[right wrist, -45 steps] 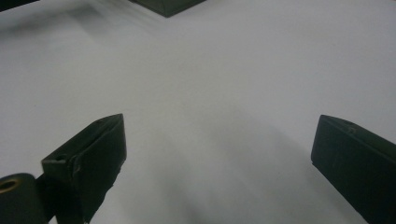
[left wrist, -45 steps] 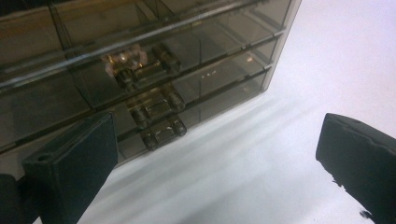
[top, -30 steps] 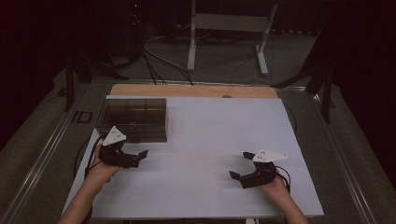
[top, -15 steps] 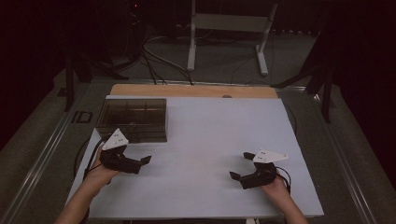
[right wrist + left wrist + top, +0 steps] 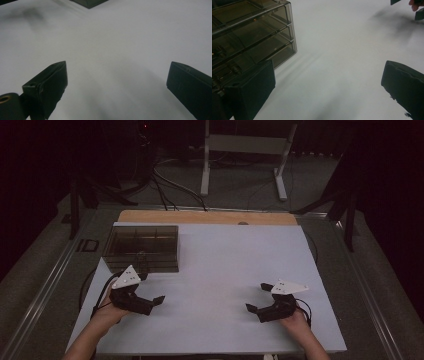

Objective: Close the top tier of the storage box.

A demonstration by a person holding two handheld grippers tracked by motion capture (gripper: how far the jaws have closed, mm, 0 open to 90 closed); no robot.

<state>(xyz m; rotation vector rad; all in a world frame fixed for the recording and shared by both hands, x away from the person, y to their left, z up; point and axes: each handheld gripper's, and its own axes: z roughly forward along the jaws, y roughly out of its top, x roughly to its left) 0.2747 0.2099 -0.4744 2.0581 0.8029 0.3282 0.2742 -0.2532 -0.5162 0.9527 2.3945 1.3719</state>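
left claw (image 5: 150, 292): held wide, empty, near the drawer box (image 5: 141, 248) | right claw (image 5: 257, 299): held wide, empty, on the bench (image 5: 225, 260)

Two handheld grippers on the table: left gripper (image 5: 150, 296) at 8 o'clock, right gripper (image 5: 259, 299) at 4 o'clock, each with two black jaws spread wide. Two hands: left hand (image 5: 107, 311), right hand (image 5: 296, 321). One smoked-clear compartment box (image 5: 142, 247) at 10 o'clock. One white table sheet (image 5: 225, 265). One wooden board edge (image 5: 200, 217) at 12 o'clock.
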